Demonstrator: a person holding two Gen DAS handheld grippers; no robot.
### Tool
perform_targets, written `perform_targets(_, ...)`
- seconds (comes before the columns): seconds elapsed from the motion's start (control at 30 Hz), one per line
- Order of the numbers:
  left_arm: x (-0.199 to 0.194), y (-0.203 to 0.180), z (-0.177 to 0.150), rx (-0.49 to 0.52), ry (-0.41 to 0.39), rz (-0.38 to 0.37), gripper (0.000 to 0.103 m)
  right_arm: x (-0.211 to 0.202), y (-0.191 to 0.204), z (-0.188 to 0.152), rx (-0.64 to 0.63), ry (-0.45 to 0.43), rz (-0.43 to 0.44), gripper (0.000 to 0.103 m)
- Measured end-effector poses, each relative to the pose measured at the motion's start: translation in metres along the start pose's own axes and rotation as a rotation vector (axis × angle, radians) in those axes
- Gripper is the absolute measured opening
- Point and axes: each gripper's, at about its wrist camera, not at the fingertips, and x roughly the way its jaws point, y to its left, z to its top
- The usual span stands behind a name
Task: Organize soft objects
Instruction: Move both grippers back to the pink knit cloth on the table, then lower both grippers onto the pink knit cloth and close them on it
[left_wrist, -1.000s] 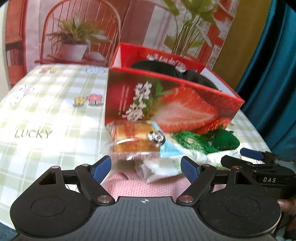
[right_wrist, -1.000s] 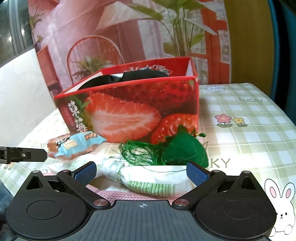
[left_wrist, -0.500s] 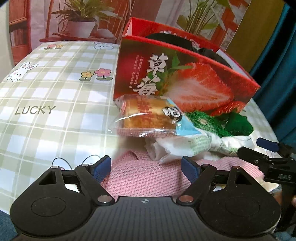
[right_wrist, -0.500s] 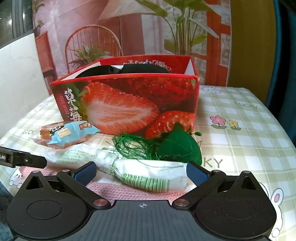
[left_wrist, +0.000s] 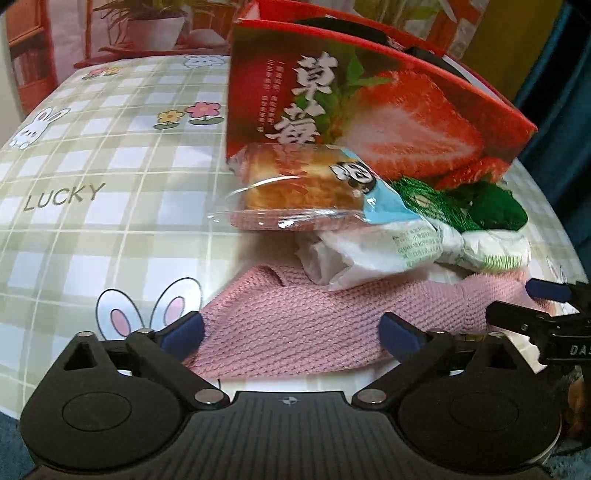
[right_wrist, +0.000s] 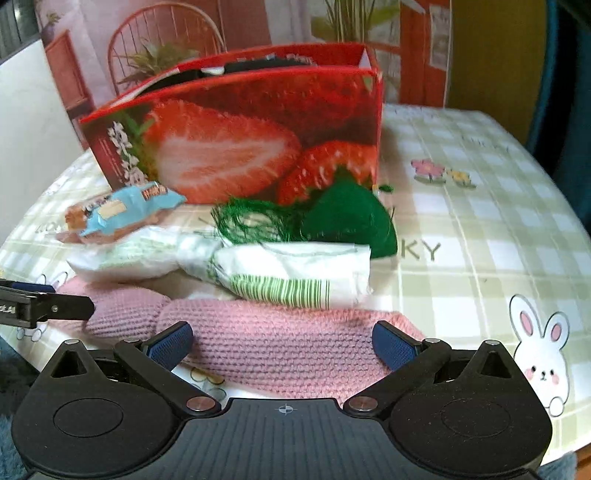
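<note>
A pink knitted cloth (left_wrist: 295, 317) (right_wrist: 266, 332) lies at the table's near edge. My left gripper (left_wrist: 291, 336) hangs over its left part, jaws opening wide, with the cloth between the pads and not pinched. My right gripper (right_wrist: 281, 344) is open over the cloth's right part and also shows in the left wrist view (left_wrist: 535, 304). Behind the cloth lie a white and green soft packet (left_wrist: 406, 243) (right_wrist: 288, 273), a wrapped cake (left_wrist: 306, 188) (right_wrist: 122, 210) and a green tasselled felt piece (left_wrist: 491, 206) (right_wrist: 343, 218). The red strawberry box (left_wrist: 388, 110) (right_wrist: 240, 147) stands behind them with something black inside.
The table wears a green checked cloth (left_wrist: 92, 166) with rabbits, flowers and the word LUCKY. Its bare stretches lie left of the box in the left wrist view and right of it (right_wrist: 480, 221) in the right wrist view. Blue curtain hangs at the right.
Both views have tipped downward and come closer to the pink cloth, which now fills the space between each pair of fingers. The left fingers stand wider apart than before.
</note>
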Motion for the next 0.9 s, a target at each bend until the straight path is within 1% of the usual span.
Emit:
perform_targets(0.07,0.0021,-0.0033,-0.0006,0.02,0.0,0.015,0.103,0.0044,0.0002,-0.0013,-0.002,0.016,0.0,0.103)
perform_targets(0.27,0.0053,-0.0018,-0.0013,-0.001,-0.02,0.009,0.103,0.0071,-0.0005,-0.0025,-0.001,0.007,0.001,0.103)
perform_targets(0.4,0.0081,-0.0093,0.0,0.035,-0.01,0.039,0.103,0.0079,0.001,-0.0035,-0.008,-0.001,-0.006,0.103)
perform_targets(0.57,0.0062,-0.0048,0.0005,0.022,-0.017,0.027,0.103,0.0082,0.0003,-0.0034,-0.009,0.001,-0.005,0.103)
perform_targets(0.9,0.005,-0.0037,-0.003,0.03,-0.03,0.027,0.103,0.0079,-0.0005,-0.0036,-0.006,0.0,-0.002,0.103)
